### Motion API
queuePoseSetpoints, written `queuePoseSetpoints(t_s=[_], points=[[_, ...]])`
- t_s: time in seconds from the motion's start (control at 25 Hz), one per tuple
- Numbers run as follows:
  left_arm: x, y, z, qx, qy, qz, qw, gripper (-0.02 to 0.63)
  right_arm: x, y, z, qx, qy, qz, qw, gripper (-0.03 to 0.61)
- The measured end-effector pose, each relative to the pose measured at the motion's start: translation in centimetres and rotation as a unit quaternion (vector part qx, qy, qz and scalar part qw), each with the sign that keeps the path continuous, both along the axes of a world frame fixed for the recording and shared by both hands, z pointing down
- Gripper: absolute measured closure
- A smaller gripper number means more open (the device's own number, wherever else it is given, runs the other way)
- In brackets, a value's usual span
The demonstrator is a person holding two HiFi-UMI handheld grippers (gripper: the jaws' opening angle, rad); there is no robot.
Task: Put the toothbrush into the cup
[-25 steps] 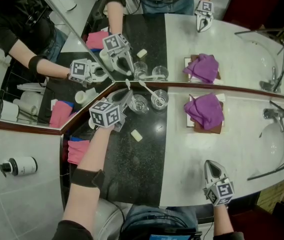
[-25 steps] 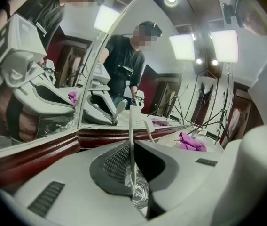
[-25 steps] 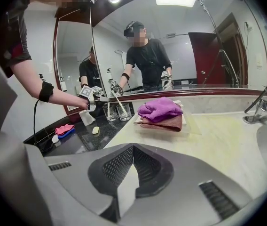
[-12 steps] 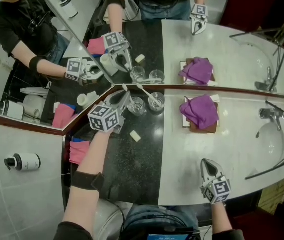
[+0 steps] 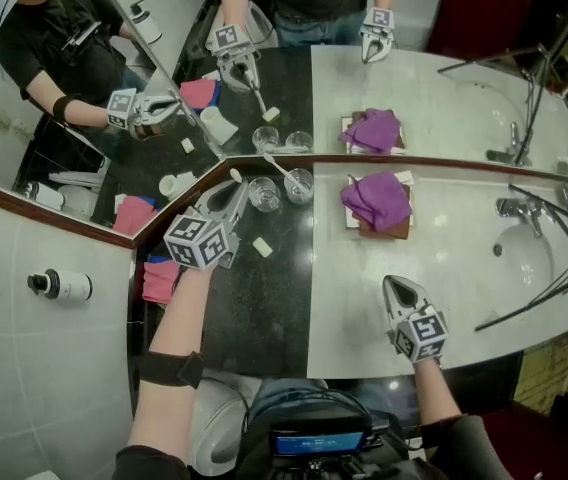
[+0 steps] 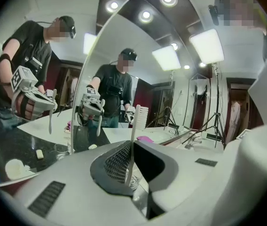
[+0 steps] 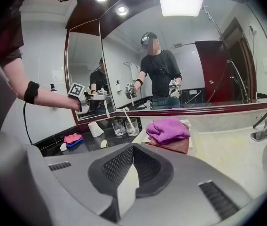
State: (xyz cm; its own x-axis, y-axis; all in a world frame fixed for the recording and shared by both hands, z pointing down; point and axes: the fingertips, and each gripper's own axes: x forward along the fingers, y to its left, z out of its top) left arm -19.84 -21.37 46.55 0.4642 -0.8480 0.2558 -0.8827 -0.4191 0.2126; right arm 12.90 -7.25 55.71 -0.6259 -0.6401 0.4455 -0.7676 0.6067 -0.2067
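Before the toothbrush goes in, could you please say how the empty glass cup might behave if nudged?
Clear glass, so the empty cup is probably rigid and breakable. On the polished black counter it would likely slide. Standing close beside the second cup, it may clink against it.

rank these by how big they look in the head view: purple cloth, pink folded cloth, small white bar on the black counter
Largest to smallest:
1. crumpled purple cloth
2. folded pink cloth
3. small white bar, clearly the smallest
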Motion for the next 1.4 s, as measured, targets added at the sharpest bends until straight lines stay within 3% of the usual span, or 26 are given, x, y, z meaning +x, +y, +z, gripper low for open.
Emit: queuePoseSetpoints(t_s=[0.4, 0.68, 1.04, 1.2, 1.4], points=[[3.9, 10.3, -2.5, -0.002, -0.016, -0.007, 0.9999, 0.601, -0.6, 0.5, -3.3, 0.026, -0.016, -0.035, 0.999, 0.560], [5.9, 14.6, -1.4, -0.030, 0.006, -0.017, 0.9994, 0.601, -1.5, 1.4, -4.2, 0.029, -0.019, -0.056, 0.998, 0.560], [10.7, 17.2, 3.5, -0.131, 0.032, 0.028, 0.9905, 0.601, -0.4, 2.1, -3.3, 0.024, -0.015, -0.047, 0.999, 0.560], [13.2, 18.1, 7.0, -0.199, 0.036, 0.049, 0.9780, 0.601, -0.1, 2.4, -3.1, 0.016, -0.015, -0.044, 0.999, 0.560], [15.8, 18.4, 11.3, -0.275, 0.009, 0.064, 0.9591, 0.601, 0.7, 2.8, -2.4, 0.007, -0.013, -0.036, 0.999, 0.560]])
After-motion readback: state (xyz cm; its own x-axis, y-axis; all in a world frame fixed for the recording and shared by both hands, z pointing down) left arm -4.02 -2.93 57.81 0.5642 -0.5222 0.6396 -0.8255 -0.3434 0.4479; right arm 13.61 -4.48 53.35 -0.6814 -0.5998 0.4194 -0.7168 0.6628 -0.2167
